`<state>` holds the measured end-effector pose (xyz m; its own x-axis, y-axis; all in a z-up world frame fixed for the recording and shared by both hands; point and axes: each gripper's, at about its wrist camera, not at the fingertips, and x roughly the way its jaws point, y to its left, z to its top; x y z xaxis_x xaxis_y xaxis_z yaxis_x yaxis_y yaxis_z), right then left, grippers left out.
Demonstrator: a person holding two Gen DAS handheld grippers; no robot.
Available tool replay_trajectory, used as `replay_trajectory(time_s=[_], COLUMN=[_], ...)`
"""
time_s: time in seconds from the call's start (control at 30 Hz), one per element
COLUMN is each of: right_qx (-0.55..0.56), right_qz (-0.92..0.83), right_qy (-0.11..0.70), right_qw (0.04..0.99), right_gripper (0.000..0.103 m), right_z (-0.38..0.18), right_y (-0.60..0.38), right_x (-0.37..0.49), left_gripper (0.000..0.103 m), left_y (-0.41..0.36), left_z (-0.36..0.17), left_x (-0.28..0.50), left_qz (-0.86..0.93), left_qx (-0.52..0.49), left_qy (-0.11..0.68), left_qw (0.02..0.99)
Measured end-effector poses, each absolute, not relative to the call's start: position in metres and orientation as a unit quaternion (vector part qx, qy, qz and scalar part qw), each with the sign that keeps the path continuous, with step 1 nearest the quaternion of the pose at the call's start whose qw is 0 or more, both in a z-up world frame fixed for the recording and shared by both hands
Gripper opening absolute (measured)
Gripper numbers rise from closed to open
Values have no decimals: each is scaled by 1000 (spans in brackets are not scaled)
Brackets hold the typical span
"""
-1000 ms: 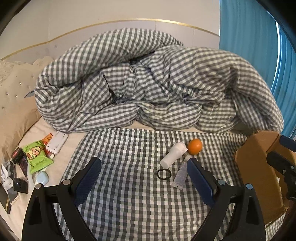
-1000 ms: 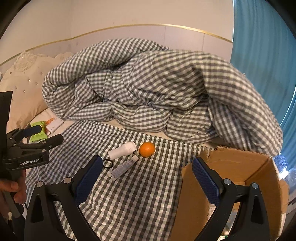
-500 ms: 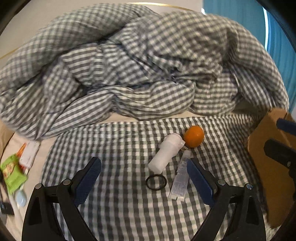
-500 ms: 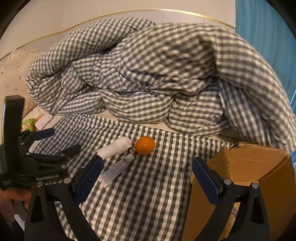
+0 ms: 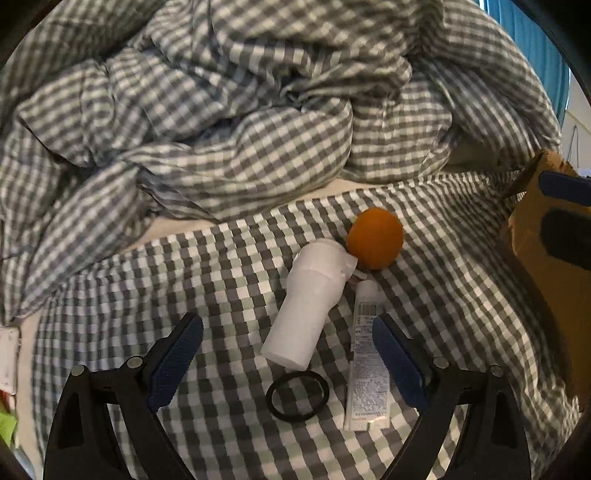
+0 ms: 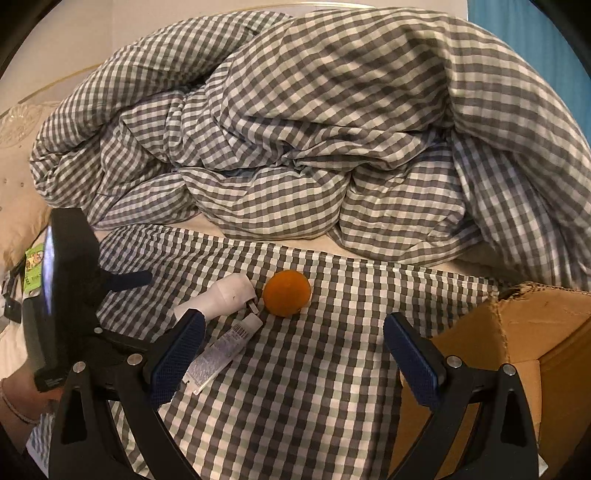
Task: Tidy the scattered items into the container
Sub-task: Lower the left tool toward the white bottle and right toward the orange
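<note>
On the checked cloth (image 5: pixel 229 280) lie a white bottle (image 5: pixel 310 306), an orange (image 5: pixel 375 238), a small clear tube (image 5: pixel 365 354) and a black ring (image 5: pixel 297 396). My left gripper (image 5: pixel 288 350) is open and empty, with the bottle's base, the ring and the tube between its fingers. The cardboard box (image 5: pixel 554 280) stands at the right. In the right wrist view my right gripper (image 6: pixel 293 354) is open and empty, near the box (image 6: pixel 517 343); the orange (image 6: pixel 286 292), bottle (image 6: pixel 221 297) and tube (image 6: pixel 221 350) lie ahead-left of it. The left gripper shows at the left (image 6: pixel 125 280).
A bunched grey checked duvet (image 6: pixel 314 129) fills the back of the bed. A green packet (image 6: pixel 33 266) and small items lie at the far left by the beige headboard (image 6: pixel 14 177). A blue curtain (image 5: pixel 535 33) hangs at the right.
My left gripper has moved forward and down toward the bottle, ring and tube, which now sit between its fingers. My right gripper has moved forward a little. Both stayed open.
</note>
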<state>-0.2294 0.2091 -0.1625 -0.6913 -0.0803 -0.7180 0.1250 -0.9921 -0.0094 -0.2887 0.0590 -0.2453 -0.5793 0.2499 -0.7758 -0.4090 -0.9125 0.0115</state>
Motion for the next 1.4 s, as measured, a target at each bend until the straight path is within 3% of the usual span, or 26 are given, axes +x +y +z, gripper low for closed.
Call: replay_trajectory(time_s=[0.13,0.17,0.23,0.33,0.53,0.93,1.4], right_qx=[392,393,395,396,397,411,455], right_qz=[-918,-918,-917,-916,-916,-910,-888], right_qy=[30,29,29,34,34,28,37], right_qw=[54,53,52,51,48,46,46], right_gripper=[98,98,98,98,98,98,98], right_z=[-167,-169,-170,-171,-172,-192,-251], right_y=[208,208,209,210,213,207,192], right_x=[-233,-233,-234,-235,-235,-259,-331], left_gripper=[83,79,59,49,39,32,32], left_y=[62,63,64,65,70,55,20], left_z=[-262,-267,-277,-282,-280,-264,-249], left_x=[-298,-301,-307,-309,-307,-298,-286], left_qz=[875,874,868,867,869,880,886], left_qx=[-428,-431,-446,-452,-447,-434,-425], left_qy=[100,102,100,92,96,75,31], left_qw=[202,201,191,190,189,175,183])
